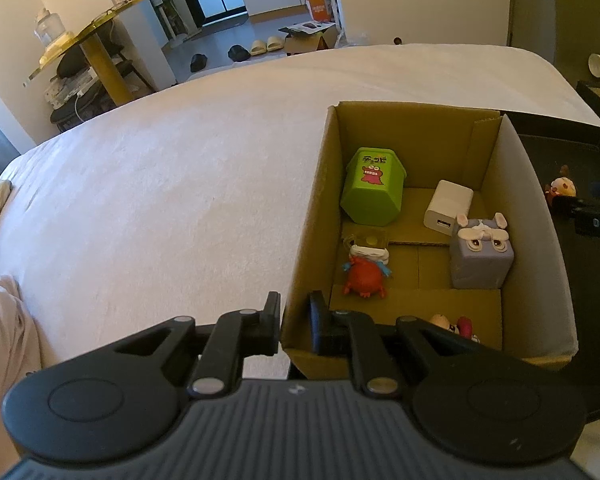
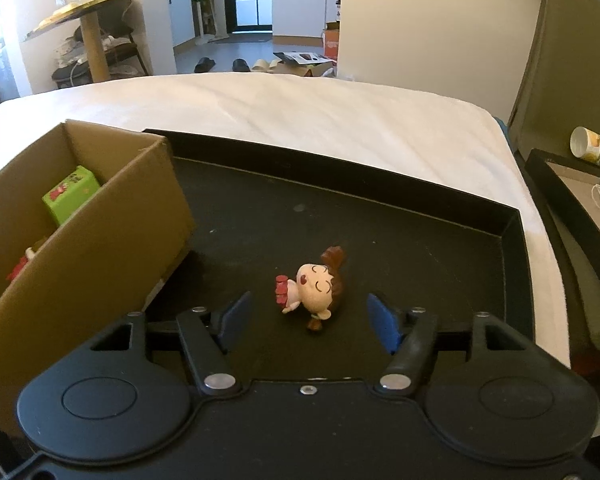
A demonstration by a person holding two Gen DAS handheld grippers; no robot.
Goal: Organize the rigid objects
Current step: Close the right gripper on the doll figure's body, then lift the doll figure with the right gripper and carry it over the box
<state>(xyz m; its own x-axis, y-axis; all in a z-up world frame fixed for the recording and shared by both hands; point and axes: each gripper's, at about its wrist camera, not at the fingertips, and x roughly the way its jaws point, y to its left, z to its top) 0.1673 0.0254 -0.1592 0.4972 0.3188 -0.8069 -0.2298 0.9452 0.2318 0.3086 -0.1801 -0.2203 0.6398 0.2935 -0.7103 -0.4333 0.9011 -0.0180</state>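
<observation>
The left hand-held gripper (image 1: pixel 295 322) is clamped on the near wall of the cardboard box (image 1: pixel 312 216), which sits on the bed (image 1: pixel 160 184) partly over the black tray (image 2: pixel 420 248). The right hand-held gripper (image 2: pixel 309 322) has its jaws apart, either side of the doll (image 2: pixel 314 288) lying on the tray, pads not touching it.

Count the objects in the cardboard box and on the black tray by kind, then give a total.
Figurines: 3 (red creature and a half-hidden one in the cardboard box; girl figurine on the black tray)
Block toys: 2 (green tub, lilac cube)
Chargers: 1 (white charger)
Total: 6
</observation>
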